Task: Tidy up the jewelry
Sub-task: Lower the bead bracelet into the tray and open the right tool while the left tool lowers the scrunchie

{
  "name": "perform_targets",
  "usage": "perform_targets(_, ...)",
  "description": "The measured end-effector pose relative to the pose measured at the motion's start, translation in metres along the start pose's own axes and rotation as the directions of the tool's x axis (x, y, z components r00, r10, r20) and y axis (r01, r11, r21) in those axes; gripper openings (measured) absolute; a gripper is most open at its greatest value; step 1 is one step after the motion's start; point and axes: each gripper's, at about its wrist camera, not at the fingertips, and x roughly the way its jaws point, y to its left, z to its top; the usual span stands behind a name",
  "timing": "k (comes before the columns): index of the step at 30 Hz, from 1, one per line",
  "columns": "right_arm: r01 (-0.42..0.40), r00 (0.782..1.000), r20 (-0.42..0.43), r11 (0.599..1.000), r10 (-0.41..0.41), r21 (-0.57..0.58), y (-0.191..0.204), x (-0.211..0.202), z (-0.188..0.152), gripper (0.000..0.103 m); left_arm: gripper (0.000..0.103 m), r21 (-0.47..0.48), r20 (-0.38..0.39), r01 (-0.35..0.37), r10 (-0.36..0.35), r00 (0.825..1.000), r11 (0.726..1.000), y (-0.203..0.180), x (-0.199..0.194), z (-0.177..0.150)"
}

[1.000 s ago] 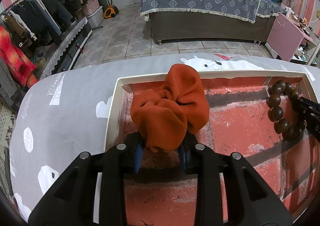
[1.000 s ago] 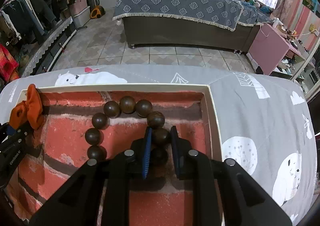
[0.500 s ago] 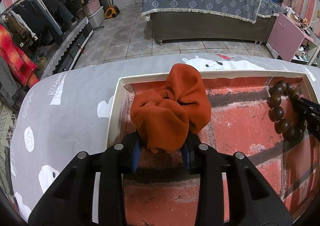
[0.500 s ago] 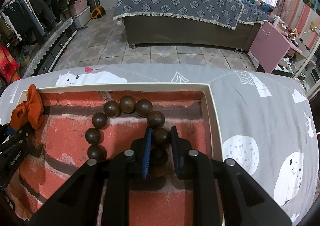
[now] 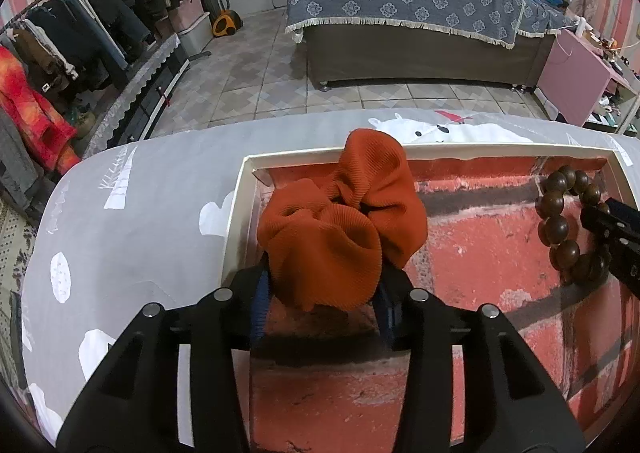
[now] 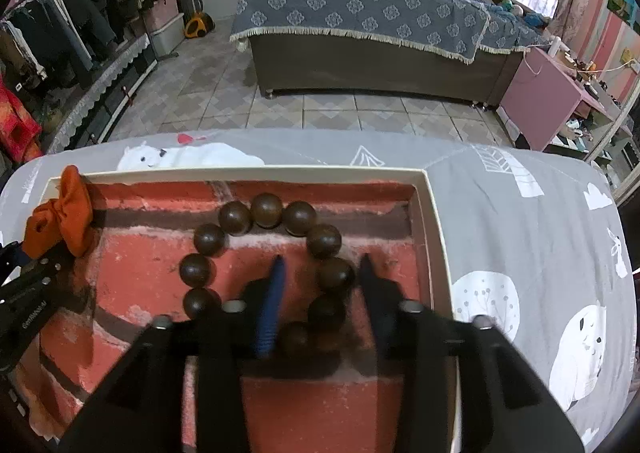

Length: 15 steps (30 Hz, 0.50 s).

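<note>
Inside the shallow box (image 6: 436,213) – brick-print floor – lie a ribbed orange scrunchie (image 5: 340,229) at its left end and a dark wooden bead bracelet (image 6: 264,249) at its right. The left gripper (image 5: 320,305) has just been opening, jaws partly apart around the scrunchie; whether its pads still touch the cloth is hidden. The right gripper (image 6: 320,273) has just been opening too – jaws clear of the beads between them.

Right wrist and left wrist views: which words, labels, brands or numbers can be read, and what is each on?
Nothing reads clearly.
White print on the side of the left gripper: one short line, too small and blurred to read.
White marks on the right gripper: too small to read.
White tag on the hanging clothes: too small to read.
</note>
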Motion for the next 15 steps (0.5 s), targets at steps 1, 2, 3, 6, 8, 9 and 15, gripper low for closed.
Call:
perform_targets(1,-0.011,1.000,0.015,1.000,0.011,0.001,0.003,-0.003,0.000,0.042,0.044,0.000,0.002,-0.001,0.001,1.000,1.000,0.000,0.000,0.000)
perform_targets(2,-0.017,1.000,0.024,1.000,0.017,0.000,0.004,-0.006,0.001,0.043,0.045,0.000,0.005,-0.001,0.001,1.000,1.000,0.001,-0.001,-0.001)
perform_targets(3,-0.021,0.999,0.033,1.000,0.021,-0.004,0.004,-0.010,0.001,0.043,0.047,0.000,0.007,-0.001,0.001,1.000,1.000,0.001,-0.002,-0.001)
perform_targets(6,-0.018,0.999,0.049,1.000,0.019,-0.014,0.009,-0.017,0.000,0.044,0.052,-0.005,0.018,-0.006,0.006,1.000,1.000,0.003,-0.005,-0.001)
perform_targets(8,-0.018,0.998,0.057,1.000,0.018,-0.007,0.008,-0.022,0.001,0.045,0.052,-0.010,0.019,-0.003,0.003,1.000,1.000,0.005,-0.006,0.000)
perform_targets(9,-0.013,0.998,0.061,1.000,0.014,-0.005,0.007,-0.024,0.001,0.045,0.053,-0.009,0.019,-0.007,0.007,1.000,1.000,0.004,-0.006,0.000)
perform_targets(15,0.000,0.997,0.073,1.000,-0.001,0.013,-0.002,-0.029,0.001,0.045,0.055,-0.003,0.028,-0.013,0.013,1.000,1.000,0.001,-0.008,0.000)
